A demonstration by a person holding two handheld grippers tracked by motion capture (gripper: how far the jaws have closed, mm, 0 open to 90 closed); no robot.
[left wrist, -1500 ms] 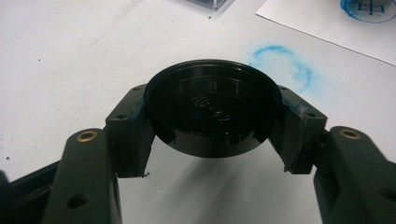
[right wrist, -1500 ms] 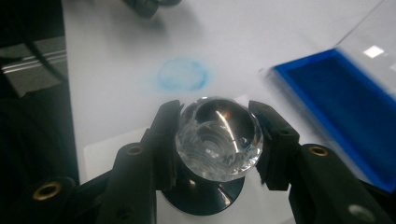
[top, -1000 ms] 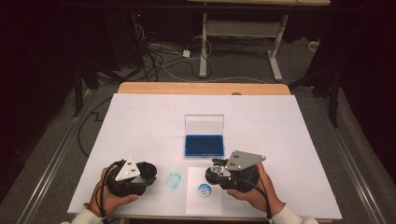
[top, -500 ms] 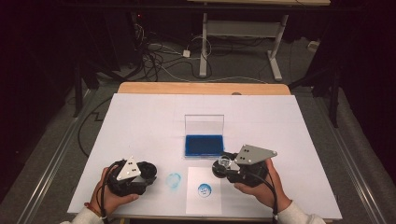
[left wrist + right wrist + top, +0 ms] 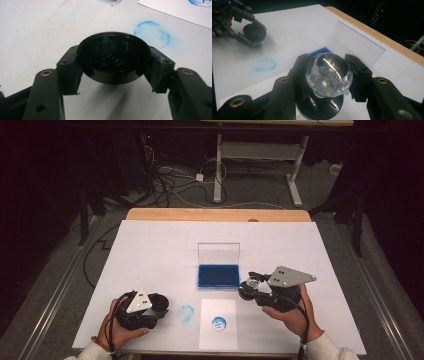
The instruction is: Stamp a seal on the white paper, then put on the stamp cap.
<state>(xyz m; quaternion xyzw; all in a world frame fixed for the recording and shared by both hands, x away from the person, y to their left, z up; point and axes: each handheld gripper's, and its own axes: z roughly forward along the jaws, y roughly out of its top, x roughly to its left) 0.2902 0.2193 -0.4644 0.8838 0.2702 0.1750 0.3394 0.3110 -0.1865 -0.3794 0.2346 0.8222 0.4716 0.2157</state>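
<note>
My right gripper (image 5: pixel 250 287) (image 5: pixel 328 75) is shut on a stamp with a clear faceted knob (image 5: pixel 328 75) and a dark round base. It hangs just right of the blue ink pad (image 5: pixel 218 275), whose clear lid (image 5: pixel 218 253) stands upright behind it. My left gripper (image 5: pixel 159 306) (image 5: pixel 112 65) is shut on a round black cap (image 5: pixel 112 58), held low over the white table near its front left. A small white paper (image 5: pixel 218 322) with a blue stamped circle (image 5: pixel 218 323) lies between the two hands. A blue ink smudge (image 5: pixel 186 313) marks the table beside the left gripper.
The white table cover (image 5: pixel 150 250) ends at a wooden edge (image 5: pixel 215 214) at the back. Beyond it are cables (image 5: pixel 170 180) on the floor and a white desk frame (image 5: pixel 260 155). In the right gripper view the left gripper (image 5: pixel 249 33) with its black cap shows at top left.
My right gripper has lifted the stamp off the paper and carried it up and to the right, toward the ink pad. The left gripper has stayed put.
</note>
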